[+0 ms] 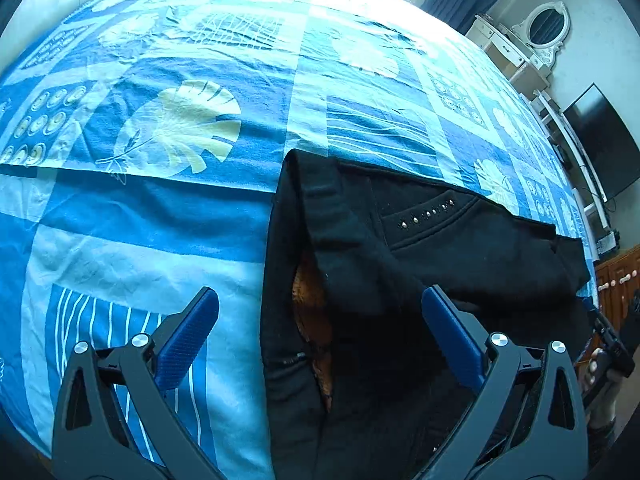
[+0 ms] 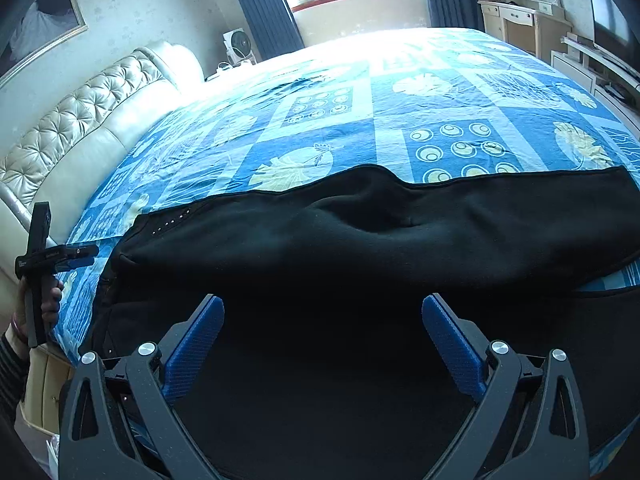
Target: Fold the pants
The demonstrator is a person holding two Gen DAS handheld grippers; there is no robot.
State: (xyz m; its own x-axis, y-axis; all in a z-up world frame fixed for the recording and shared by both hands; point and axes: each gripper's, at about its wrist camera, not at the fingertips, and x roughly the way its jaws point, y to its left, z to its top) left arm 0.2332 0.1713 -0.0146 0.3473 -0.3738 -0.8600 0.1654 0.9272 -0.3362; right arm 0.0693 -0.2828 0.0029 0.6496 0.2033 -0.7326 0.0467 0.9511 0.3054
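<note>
both wrist views look low across the bed (image 1: 160, 208), sharing the pants (image 2: 360, 240)

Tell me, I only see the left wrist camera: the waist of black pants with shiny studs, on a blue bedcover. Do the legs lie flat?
Observer: Not quite. In the right wrist view the black fleece pants stretch sideways across the blue leaf-print bedcover, with a raised hump midway along their far edge.
Operator: Is the other gripper holding them?
Observer: No. The right gripper is open, with its jaws wide apart over the dark cloth and nothing between them.
Operator: What's beyond the bed?
Observer: A small white fan stands beside a dark blue curtain.
</note>
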